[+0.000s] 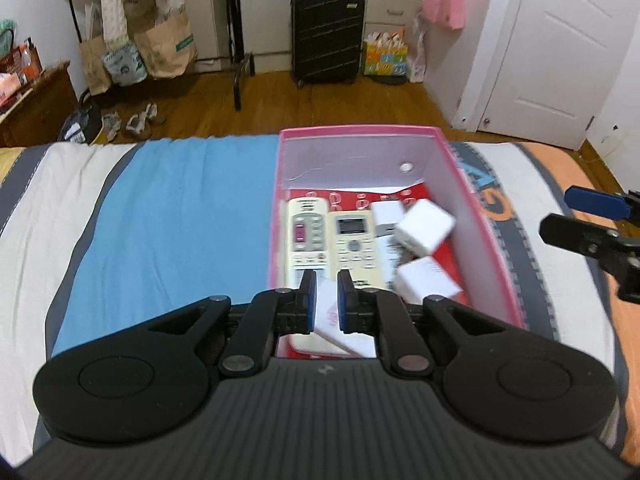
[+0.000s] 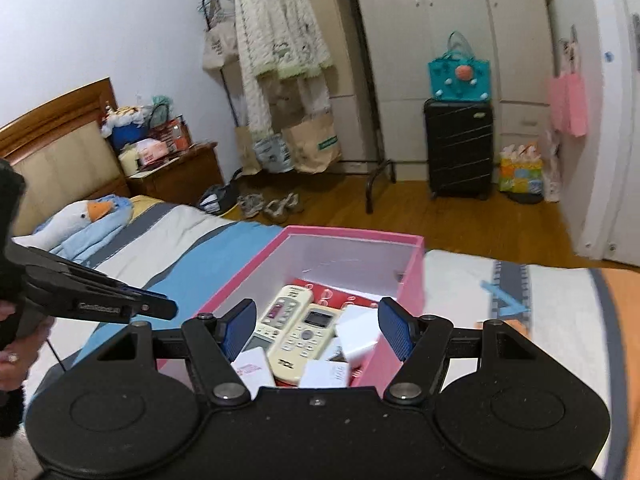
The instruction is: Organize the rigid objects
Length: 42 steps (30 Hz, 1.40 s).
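Observation:
A pink box (image 1: 360,131) (image 2: 352,234) stands open on the bed. Inside lie two cream remotes (image 1: 306,236) (image 1: 354,240) side by side, also in the right wrist view as remotes (image 2: 286,312) (image 2: 304,340). White plug adapters (image 1: 424,226) (image 1: 426,284) and a small white carton (image 1: 336,324) lie beside them. My left gripper (image 1: 326,276) (image 2: 168,306) hovers over the box's near end, shut, with nothing in it. My right gripper (image 2: 317,304) (image 1: 554,212) is open and empty, above the box's near right corner.
The bed cover (image 1: 168,220) is blue, white, grey and orange. A goose plush (image 2: 80,212) lies near the headboard. Beyond the bed's far edge are wooden floor, a black suitcase (image 1: 326,36), a clothes rack with bags (image 2: 280,80), a nightstand (image 2: 176,172) and a white door (image 1: 560,48).

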Available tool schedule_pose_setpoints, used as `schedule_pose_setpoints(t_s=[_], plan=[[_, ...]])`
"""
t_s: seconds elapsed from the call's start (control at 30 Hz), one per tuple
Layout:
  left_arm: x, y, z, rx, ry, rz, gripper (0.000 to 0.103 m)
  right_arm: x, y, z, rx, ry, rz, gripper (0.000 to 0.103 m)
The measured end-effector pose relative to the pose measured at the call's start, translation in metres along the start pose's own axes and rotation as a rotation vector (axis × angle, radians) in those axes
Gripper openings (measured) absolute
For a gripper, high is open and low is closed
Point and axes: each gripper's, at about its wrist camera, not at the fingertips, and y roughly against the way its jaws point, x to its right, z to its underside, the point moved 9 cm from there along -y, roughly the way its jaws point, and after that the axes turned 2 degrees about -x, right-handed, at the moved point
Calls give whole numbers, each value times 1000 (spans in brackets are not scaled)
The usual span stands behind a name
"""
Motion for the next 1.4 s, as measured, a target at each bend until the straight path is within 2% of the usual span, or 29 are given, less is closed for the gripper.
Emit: schedule_pose_setpoints(t_s=[0.07,0.17,0.27,0.4,0.5,0.53,0.63,0.73,0.8,0.97,1.23,1.4], plan=[[13,8,5,-9,-3,12,10,5,12,2,6,9,50,72],[28,23,13,-12,-6,24,11,12,31,8,17,-34,56,72],[36,36,23,-11,20,37,19,17,50,17,28,-42,89,72],[46,48,40,7,28,37,23,16,74,26,66,-40,104,74],[48,58,54,25,33,27,30,14,85,36,77,-20,129,80],[49,61,59,33,29,20,33,13,88,39,79,-22,136,85],[51,67,70,47,23,7,40,16,96,50,83,-72,165,97],[51,71,79,57,7,1,43,23,99,61,71,-119,227,102],[51,76,82,67,3,-7,45,30,96,63,44,-119,238,103],[50,82,84,77,18,11,53,39,103,69,51,-158,250,103],[58,81,89,97,16,-7,70,28,119,75,127,-109,250,103],[62,75,94,108,16,-22,83,24,117,79,112,-47,290,103]])
